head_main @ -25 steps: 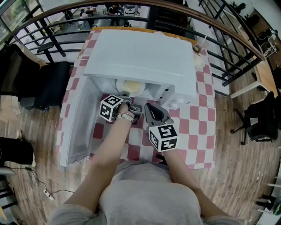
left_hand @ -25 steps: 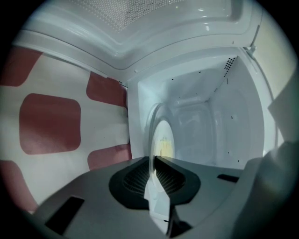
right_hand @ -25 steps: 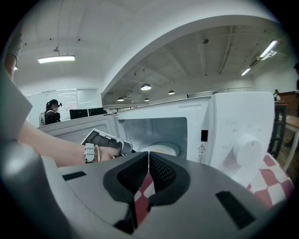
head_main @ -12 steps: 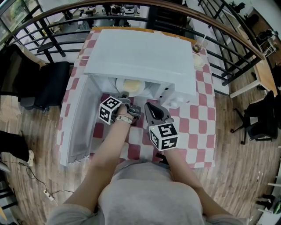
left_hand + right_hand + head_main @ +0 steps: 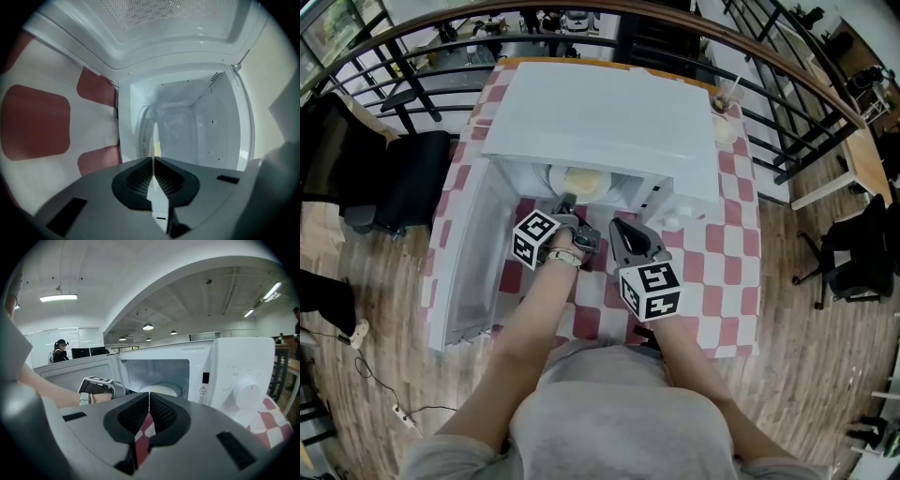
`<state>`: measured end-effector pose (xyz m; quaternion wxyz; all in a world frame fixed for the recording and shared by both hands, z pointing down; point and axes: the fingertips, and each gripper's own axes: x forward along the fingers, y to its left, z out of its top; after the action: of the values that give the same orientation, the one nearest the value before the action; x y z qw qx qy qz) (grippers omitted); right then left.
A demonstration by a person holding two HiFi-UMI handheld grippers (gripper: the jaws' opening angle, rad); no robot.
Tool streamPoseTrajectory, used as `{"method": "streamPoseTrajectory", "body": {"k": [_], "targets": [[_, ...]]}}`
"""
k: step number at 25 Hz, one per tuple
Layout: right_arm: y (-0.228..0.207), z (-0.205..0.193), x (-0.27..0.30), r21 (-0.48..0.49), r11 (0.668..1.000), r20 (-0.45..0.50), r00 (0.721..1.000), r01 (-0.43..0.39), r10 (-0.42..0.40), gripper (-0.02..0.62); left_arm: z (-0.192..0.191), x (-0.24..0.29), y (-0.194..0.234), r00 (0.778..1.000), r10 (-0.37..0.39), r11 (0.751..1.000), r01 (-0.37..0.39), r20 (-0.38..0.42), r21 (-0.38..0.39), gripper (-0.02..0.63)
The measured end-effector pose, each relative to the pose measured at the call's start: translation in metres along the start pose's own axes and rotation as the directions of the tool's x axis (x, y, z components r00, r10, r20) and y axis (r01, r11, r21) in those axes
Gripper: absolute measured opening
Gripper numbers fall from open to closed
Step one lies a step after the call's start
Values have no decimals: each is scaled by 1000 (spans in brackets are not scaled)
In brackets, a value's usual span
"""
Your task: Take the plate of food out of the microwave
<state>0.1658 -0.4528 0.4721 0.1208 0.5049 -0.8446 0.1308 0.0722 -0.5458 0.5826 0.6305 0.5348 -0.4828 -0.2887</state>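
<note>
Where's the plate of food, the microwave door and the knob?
plate of food (image 5: 161,388): right gripper view, its middle.
microwave door (image 5: 472,262): head view, inner face.
knob (image 5: 246,391): right gripper view, round front.

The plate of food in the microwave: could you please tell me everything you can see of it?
The plate is round, white and shallow, with pale yellow food heaped in its middle. It sits flat inside the open microwave. The left gripper, whose jaws have just been closing, pinches its near rim. Its material cannot be told.
</note>
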Motion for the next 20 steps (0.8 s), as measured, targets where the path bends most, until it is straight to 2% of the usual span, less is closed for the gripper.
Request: {"method": "streamPoseTrajectory", "body": {"k": [7,20], "targets": [[-2,-1,-3,1,1000,5,1000,4,-4,26,-2,-4,-4,998,-61,998,61,3,10,15],[8,5,-11,-3,1000,32,1000,0,1,26,-1,-23,-16,995,-95,995,95,-3,22,15]]}}
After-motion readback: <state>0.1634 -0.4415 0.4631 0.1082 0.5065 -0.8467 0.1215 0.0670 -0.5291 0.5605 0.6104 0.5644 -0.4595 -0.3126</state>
